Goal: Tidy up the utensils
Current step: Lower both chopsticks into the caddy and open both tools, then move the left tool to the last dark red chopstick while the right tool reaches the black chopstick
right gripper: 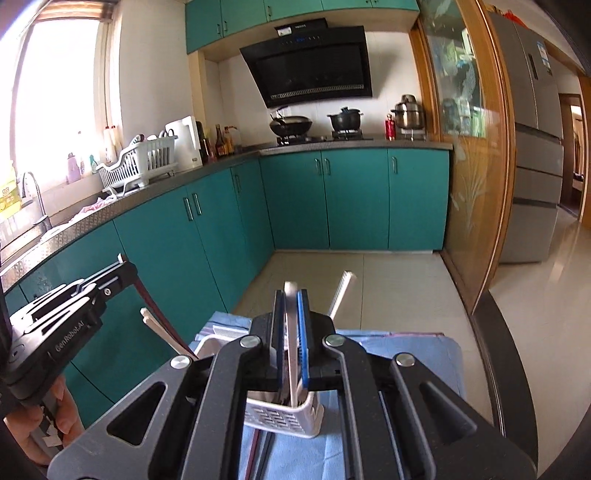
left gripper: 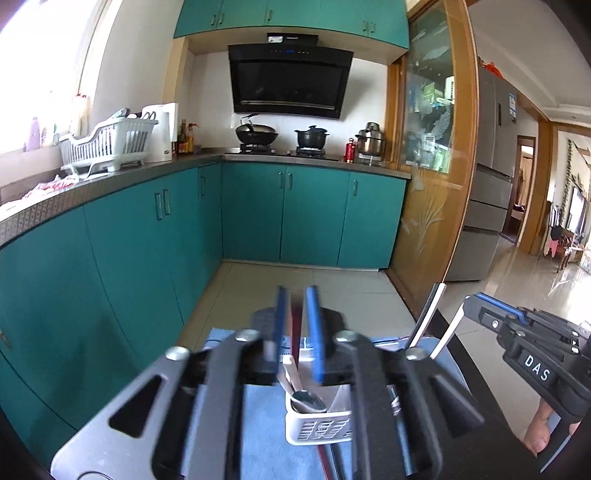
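Surface: dark table with a blue cloth spread over it; a white basket stands on the cloth.
Room: kitchen with teal cabinets below a grey counter that turns a corner; pale tiled floor; bright window on the left.
Wall: black hood under teal upper cupboards.
Stove: a wok and a black pot side by side; a steel pot to their right, a red can just beside it.
Counter, left run: white dish rack, white kettle, a cluster of bottles, a tap near the window.
Right side: wood-framed glass door; grey fridge beyond it.
Basket contents: a spoon bowl-down, plus several utensil handles leaning out; a white stick slants up and right.
Beside basket: dark and red sticks lie on the cloth at its foot.
Left gripper: above the basket, jaws slightly spread with a dark red stick in the gap; whether the pads touch it I cannot tell.
Right gripper: over the basket, jaws narrowly parted, a pale utensil handle standing between the blue pads; contact unclear.
Hands: a hand grips each tool from below.
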`<state>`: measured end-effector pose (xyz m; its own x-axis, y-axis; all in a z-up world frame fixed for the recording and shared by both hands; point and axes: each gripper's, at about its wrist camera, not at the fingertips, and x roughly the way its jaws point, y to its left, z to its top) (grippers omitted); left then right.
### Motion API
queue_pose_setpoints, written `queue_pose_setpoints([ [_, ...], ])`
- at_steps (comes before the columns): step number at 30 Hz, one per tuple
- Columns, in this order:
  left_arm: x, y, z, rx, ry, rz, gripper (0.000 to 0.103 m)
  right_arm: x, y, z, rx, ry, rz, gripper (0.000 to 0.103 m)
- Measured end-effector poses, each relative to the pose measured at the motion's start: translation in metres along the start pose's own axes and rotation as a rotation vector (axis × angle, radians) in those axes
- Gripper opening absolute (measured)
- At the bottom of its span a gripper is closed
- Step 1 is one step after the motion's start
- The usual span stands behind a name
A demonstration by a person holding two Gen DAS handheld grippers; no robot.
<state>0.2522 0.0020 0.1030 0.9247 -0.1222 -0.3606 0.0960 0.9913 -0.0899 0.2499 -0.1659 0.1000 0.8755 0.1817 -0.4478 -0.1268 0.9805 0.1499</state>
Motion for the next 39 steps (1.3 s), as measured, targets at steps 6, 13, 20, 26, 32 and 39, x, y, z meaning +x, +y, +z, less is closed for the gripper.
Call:
queue_pose_setpoints([
  [6,-0.032,0.003,0.001,-0.019,-0.047,-0.001,0.050,-0.026,-0.007,-0.007,0.018,-0.053,-0.012,0.045],
  [13,-0.094,0.021,-0.030,-0.031,-0.053,0.064,0.073,-0.081,-0.027,-0.034,0.055,-0.086,-0.027,0.062],
  [20,-0.060,0.032,-0.128,0.004,0.310,0.143,0.076,-0.043,-0.034,-0.121,0.099,0.239,-0.009,0.064],
  [26,-0.049,0.036,-0.170,0.036,0.438,0.177,0.077,0.018,0.011,-0.202,-0.003,0.517,-0.002,0.063],
  [32,-0.056,0.042,-0.172,0.038,0.441,0.204,0.081,0.039,0.039,-0.218,-0.067,0.565,0.000,0.063],
  [39,-0.054,0.046,-0.171,0.027,0.451,0.205,0.082,0.054,0.046,-0.231,-0.127,0.607,-0.054,0.062],
])
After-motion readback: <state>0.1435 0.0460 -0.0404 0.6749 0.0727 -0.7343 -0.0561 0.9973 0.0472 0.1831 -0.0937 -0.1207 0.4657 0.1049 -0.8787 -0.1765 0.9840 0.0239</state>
